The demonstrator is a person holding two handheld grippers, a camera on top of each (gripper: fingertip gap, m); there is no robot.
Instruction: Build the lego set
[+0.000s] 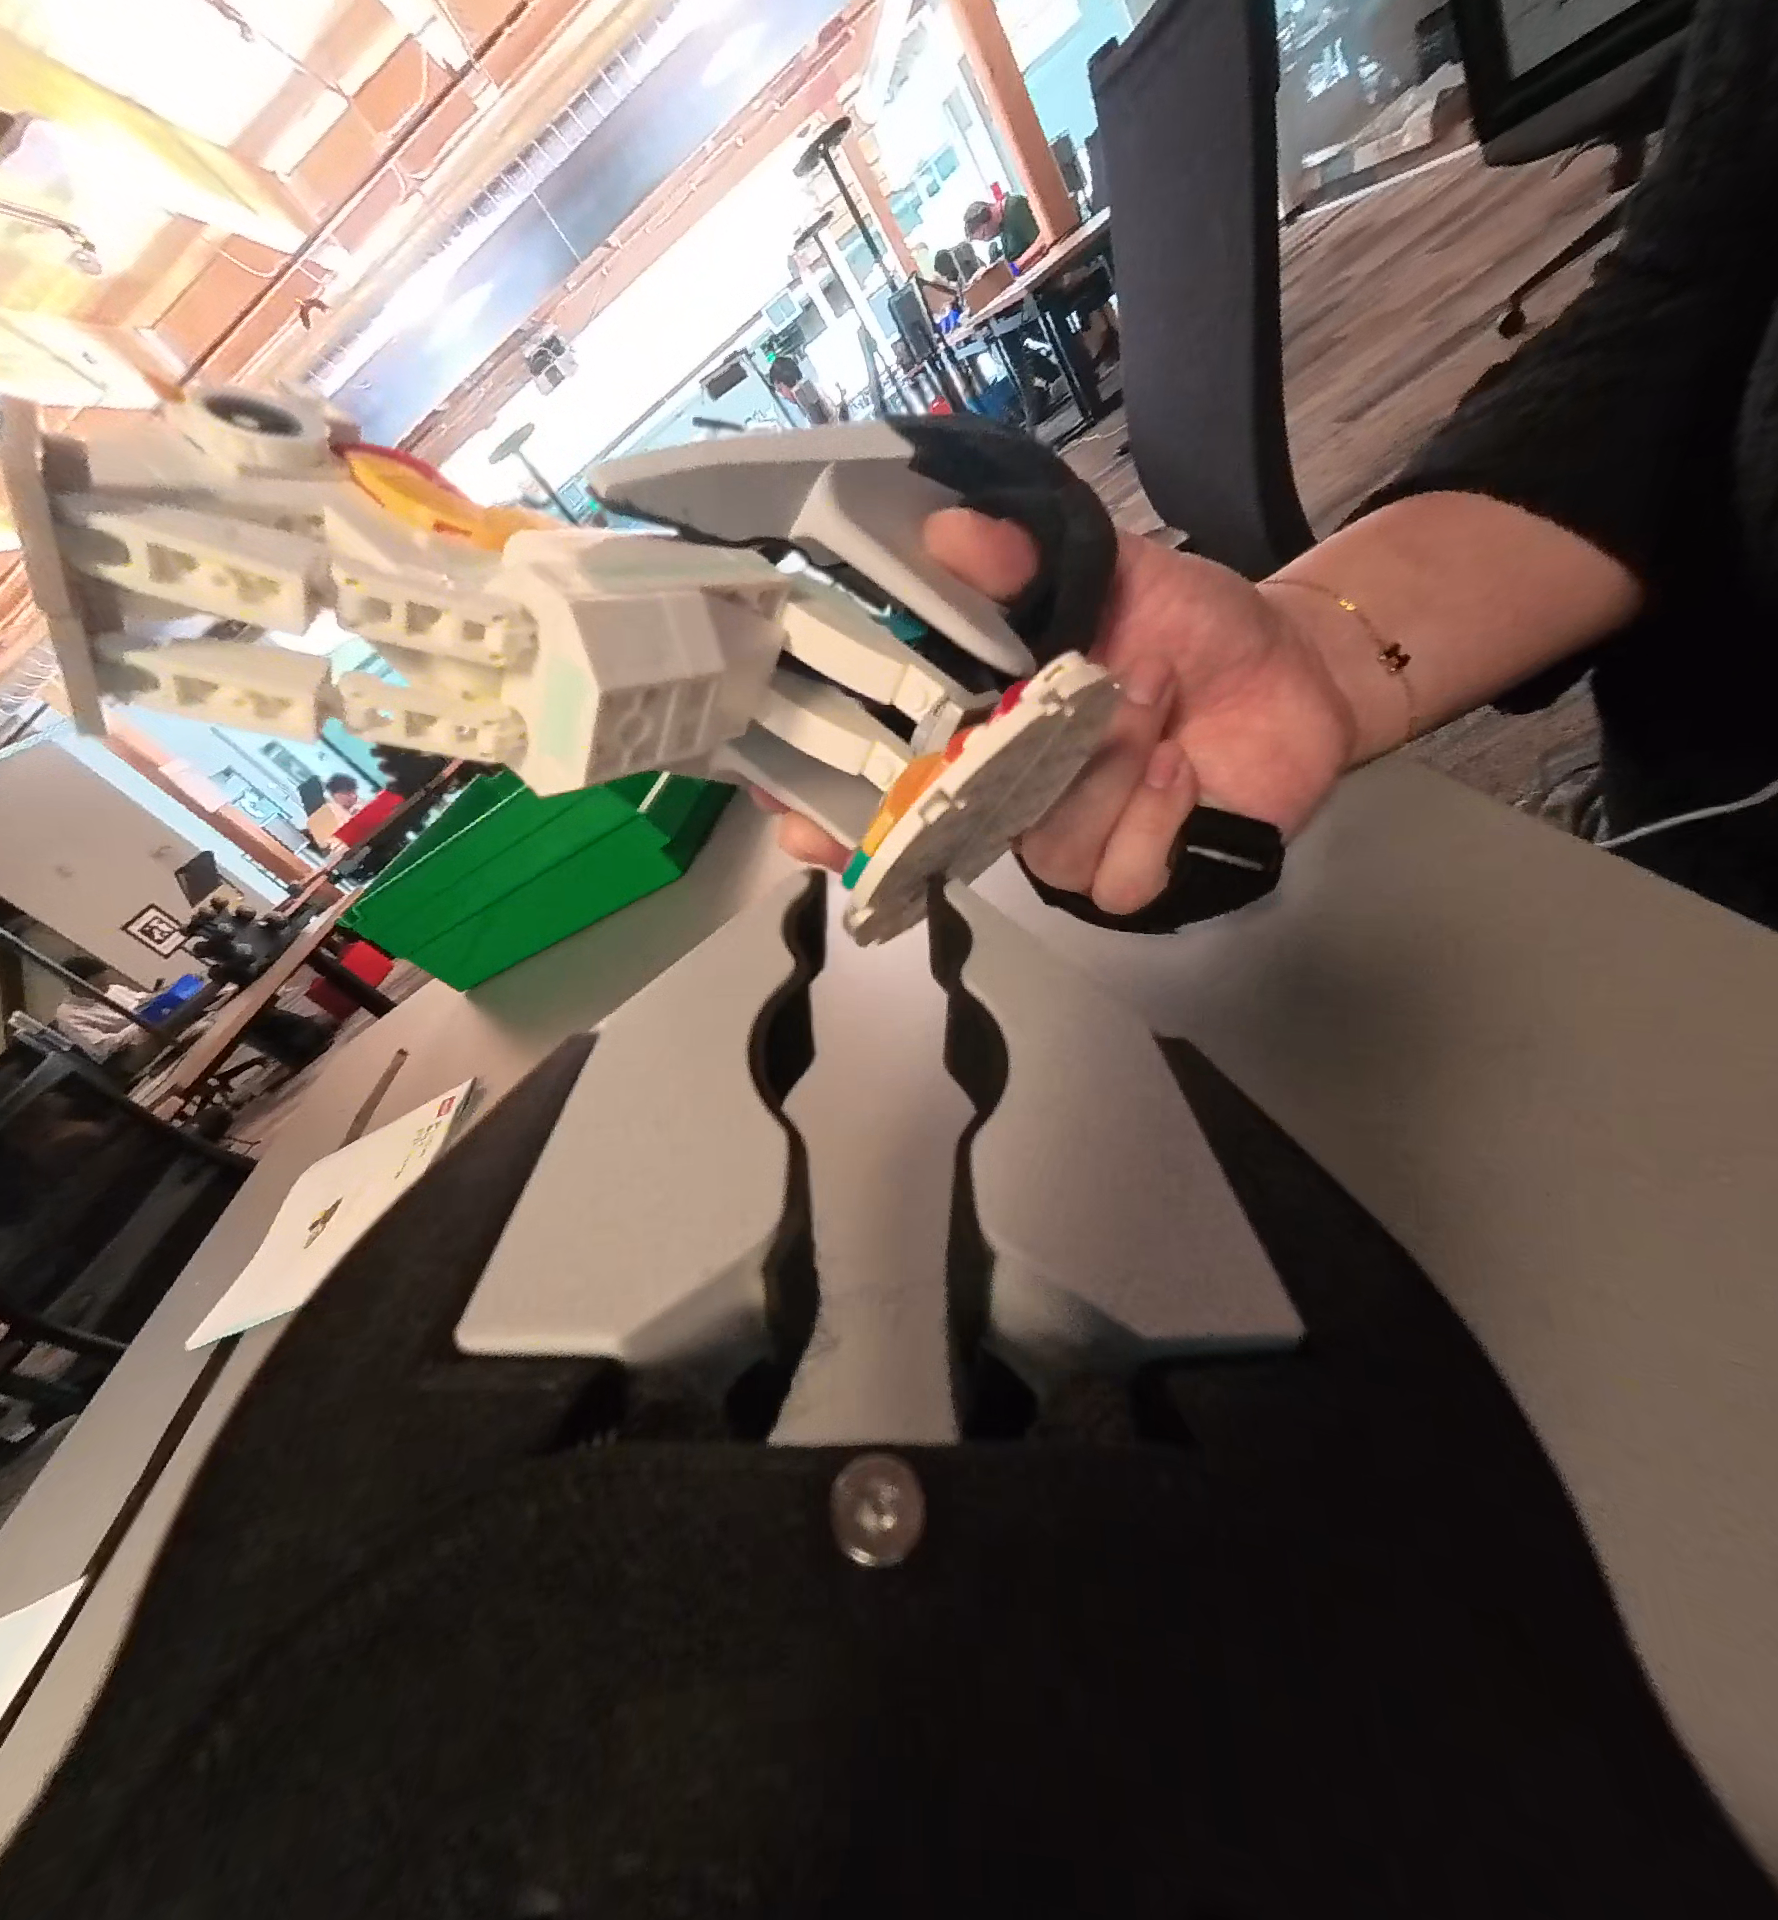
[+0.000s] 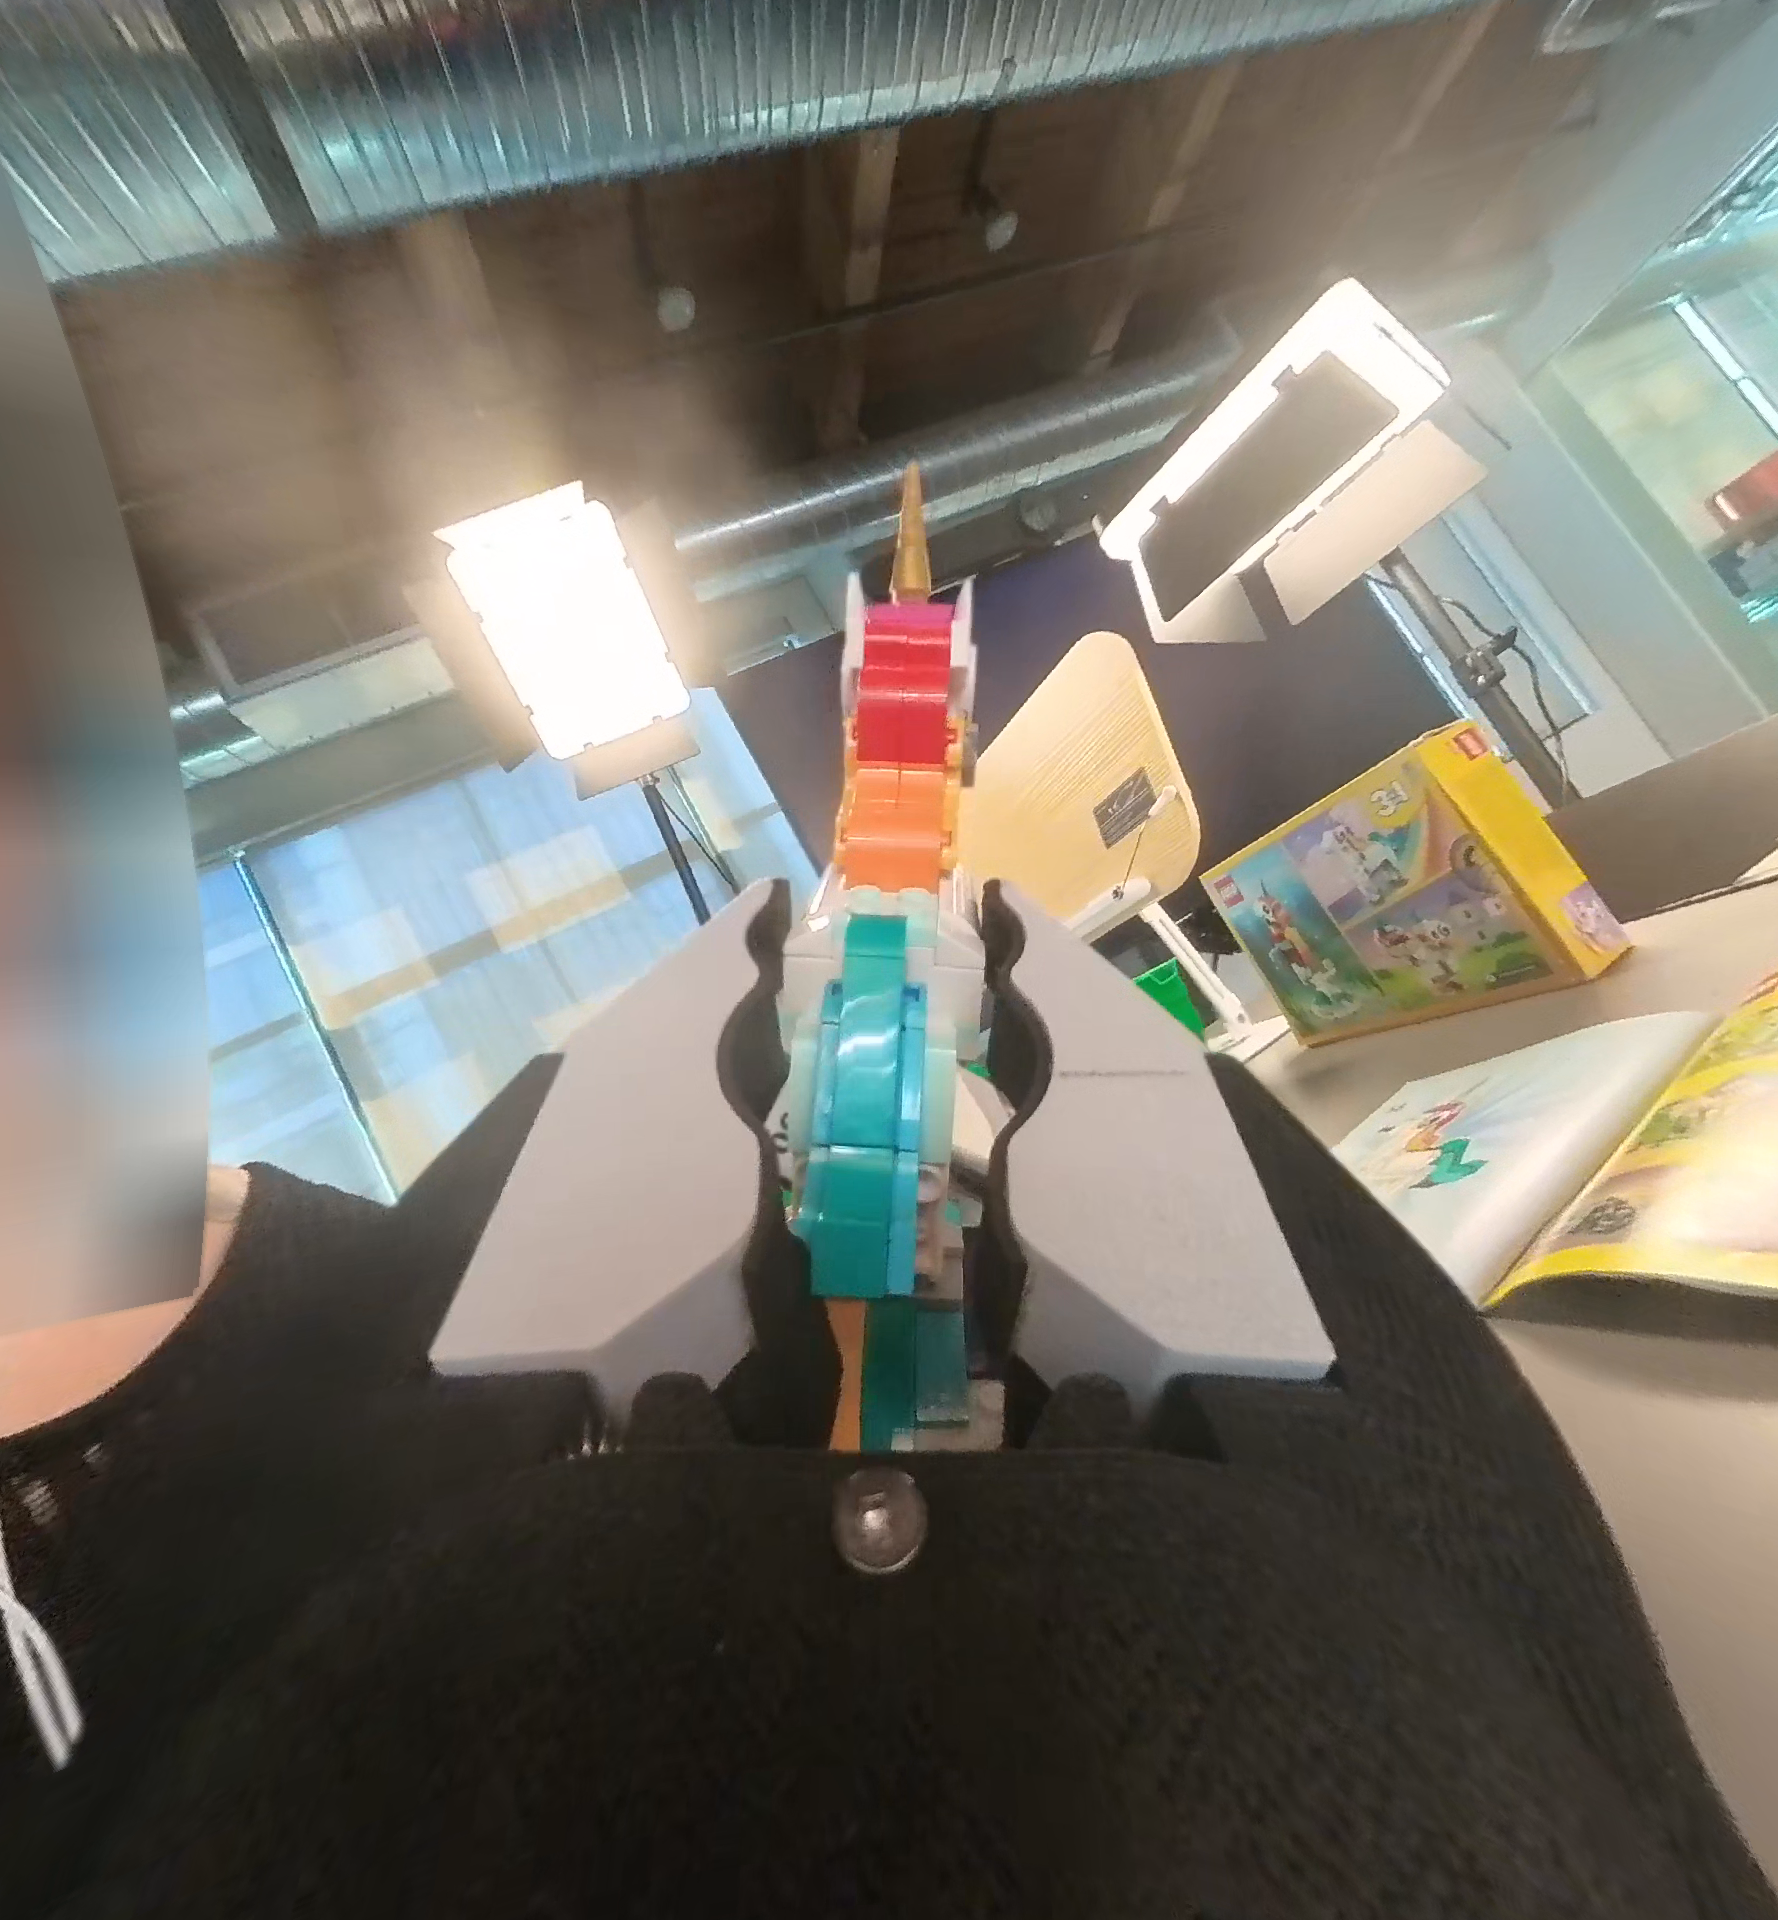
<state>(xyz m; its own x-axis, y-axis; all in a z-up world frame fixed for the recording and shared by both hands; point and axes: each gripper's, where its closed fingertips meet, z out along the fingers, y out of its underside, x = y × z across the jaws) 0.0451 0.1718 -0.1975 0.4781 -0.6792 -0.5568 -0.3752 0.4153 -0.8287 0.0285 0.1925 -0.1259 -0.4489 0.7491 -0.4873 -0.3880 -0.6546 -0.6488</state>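
A white lego unicorn [image 2: 895, 810] with a rainbow mane, gold horn and teal tail sits between my right gripper's [image 2: 883, 894] fingers, which are shut on its body. In the left wrist view the unicorn [image 1: 428, 613] is held in the air, legs to the left on a grey plate, with the right gripper [image 1: 661, 613] around it. At its rear is a round grey piece [image 1: 989, 790] with red, orange and green bricks. My left gripper [image 1: 877, 894] has its fingertips closed to a narrow gap on that piece's lower edge.
A green brick block [image 1: 542, 883] and a booklet [image 1: 334, 1216] lie on the grey table [image 1: 1384, 1039]. A person's hand [image 1: 1207, 707] holds the right gripper. An open instruction booklet [image 2: 1591, 1143] and the yellow lego box [image 2: 1404, 883] lie to the right. Light panels stand behind. The tips of one gripper are about 7 cm away from the tips of the other.
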